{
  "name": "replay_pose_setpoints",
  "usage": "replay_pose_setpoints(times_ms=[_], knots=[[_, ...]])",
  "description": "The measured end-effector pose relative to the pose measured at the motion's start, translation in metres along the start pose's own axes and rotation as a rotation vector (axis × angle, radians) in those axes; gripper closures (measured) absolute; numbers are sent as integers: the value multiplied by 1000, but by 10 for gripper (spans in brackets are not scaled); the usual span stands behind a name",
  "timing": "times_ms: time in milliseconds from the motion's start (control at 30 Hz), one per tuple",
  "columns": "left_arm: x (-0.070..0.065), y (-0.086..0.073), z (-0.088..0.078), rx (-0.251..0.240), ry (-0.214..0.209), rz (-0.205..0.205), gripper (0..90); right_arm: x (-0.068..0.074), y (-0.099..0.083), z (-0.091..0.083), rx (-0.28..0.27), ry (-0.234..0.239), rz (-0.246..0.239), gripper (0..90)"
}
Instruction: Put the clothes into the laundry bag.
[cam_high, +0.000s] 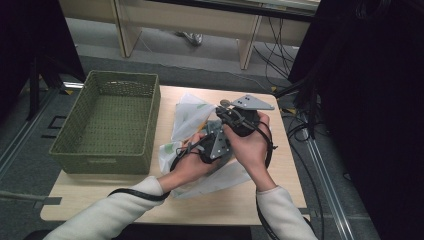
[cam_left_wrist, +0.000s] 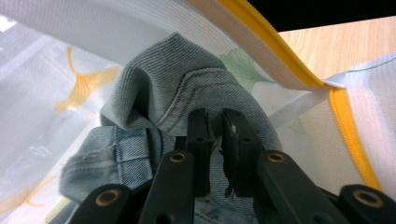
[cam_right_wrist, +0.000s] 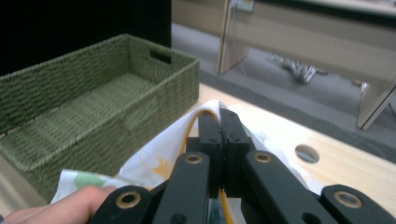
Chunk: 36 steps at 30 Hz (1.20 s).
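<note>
A white mesh bag printed with leaves and edged in yellow lies on the wooden table. A pale blue denim garment sits bunched inside it, under the lifted mesh and yellow trim. My left gripper reaches into the bag's mouth, jaws nearly together and pinching a fold of the denim. In the high view the left gripper is low at the bag, its tips hidden. My right gripper is shut on the bag's yellow-trimmed edge and holds it raised; from above the right gripper points left.
A green woven basket stands on the left half of the table with nothing in it, close beside the bag; its wall is just beyond the right jaws. A round hole marks the tabletop. Desks and cables lie beyond the far edge.
</note>
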<state>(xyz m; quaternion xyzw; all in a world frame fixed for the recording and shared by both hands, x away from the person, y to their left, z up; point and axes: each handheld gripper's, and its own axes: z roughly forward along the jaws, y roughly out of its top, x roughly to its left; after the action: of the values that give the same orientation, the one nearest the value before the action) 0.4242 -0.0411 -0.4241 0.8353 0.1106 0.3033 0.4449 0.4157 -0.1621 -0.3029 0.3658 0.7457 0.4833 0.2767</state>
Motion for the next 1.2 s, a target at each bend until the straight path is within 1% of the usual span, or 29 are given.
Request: replay_pose_setpoints(times_ms=[33, 100, 133, 233, 300, 333, 367, 400, 433, 467, 500, 533, 567, 600, 667, 700, 767, 800, 833, 867, 900, 933, 967, 1000, 1033, 1067, 1100, 1133, 1200], knots=[[1, 1, -4, -5, 6, 1, 793, 0, 1, -1, -9, -1, -3, 900], [4, 2, -16, -25, 8, -12, 785, -2, 2, -4, -22, -12, -12, 900], [6, 3, -24, -38, 7, -21, 781, -4, 2, -4, -23, -12, -23, 900], [14, 2, -51, -64, 19, -38, 767, -7, 3, -9, -28, -7, -29, 900], [20, -2, -70, -73, 25, -65, 755, -8, 4, -12, -12, 11, -42, 900], [23, -5, -78, -73, 26, -74, 748, -8, 5, -14, -5, 21, -58, 900], [27, -8, -87, -75, 26, -81, 743, -7, 5, -15, 20, 38, -78, 900], [30, -11, -94, -76, 28, -91, 738, -6, 6, -17, 49, 64, -99, 900], [33, -13, -100, -72, 27, -96, 728, -4, 6, -18, 66, 84, -119, 900], [37, -18, -107, -72, 28, -109, 723, -3, 6, -19, 100, 107, -143, 900], [40, -21, -113, -73, 28, -126, 719, 1, 5, -21, 166, 143, -180, 900], [42, -24, -117, -72, 24, -138, 714, 3, 3, -23, 176, 158, -192, 900], [44, -27, -121, -74, 24, -149, 712, 4, 0, -24, 203, 171, -217, 900], [46, -29, -125, -76, 21, -157, 707, 5, -5, -24, 260, 192, -239, 900], [48, -32, -130, -72, 19, -161, 699, 4, -14, -25, 336, 226, -252, 900], [49, -33, -132, -67, 17, -163, 691, 3, -22, -24, 417, 263, -276, 900], [51, -33, -133, -60, 11, -167, 683, -1, -37, -24, 495, 294, -255, 900], [52, -33, -133, -56, 5, -168, 678, -4, -44, -23, 556, 305, -260, 900], [52, -33, -132, -52, -1, -168, 675, -7, -53, -21, 598, 322, -257, 900], [51, -34, -130, -46, -8, -167, 673, -9, -61, -18, 624, 339, -246, 900], [50, -34, -127, -36, -20, -168, 672, -11, -70, -15, 674, 346, -245, 900], [48, -35, -125, -29, -33, -167, 669, -12, -79, -10, 720, 364, -261, 900], [46, -35, -121, -16, -47, -165, 666, -11, -87, -7, 759, 362, -248, 900], [45, -36, -118, 0, -60, -162, 661, -13, -94, -1, 788, 383, -261, 899], [43, -37, -114, 13, -74, -162, 654, -13, -101, 4, 819, 388, -262, 899], [42, -39, -110, 35, -86, -160, 650, -14, -106, 10, 841, 384, -265, 899], [41, -40, -105, 66, -93, -143, 643, -14, -110, 15, 861, 374, -255, 898], [40, -42, -100, 82, -96, -136, 640, -14, -115, 20, 880, 370, -266, 898], [37, -45, -89, 114, -114, -142, 636, -14, -121, 28, 924, 366, -278, 896]])
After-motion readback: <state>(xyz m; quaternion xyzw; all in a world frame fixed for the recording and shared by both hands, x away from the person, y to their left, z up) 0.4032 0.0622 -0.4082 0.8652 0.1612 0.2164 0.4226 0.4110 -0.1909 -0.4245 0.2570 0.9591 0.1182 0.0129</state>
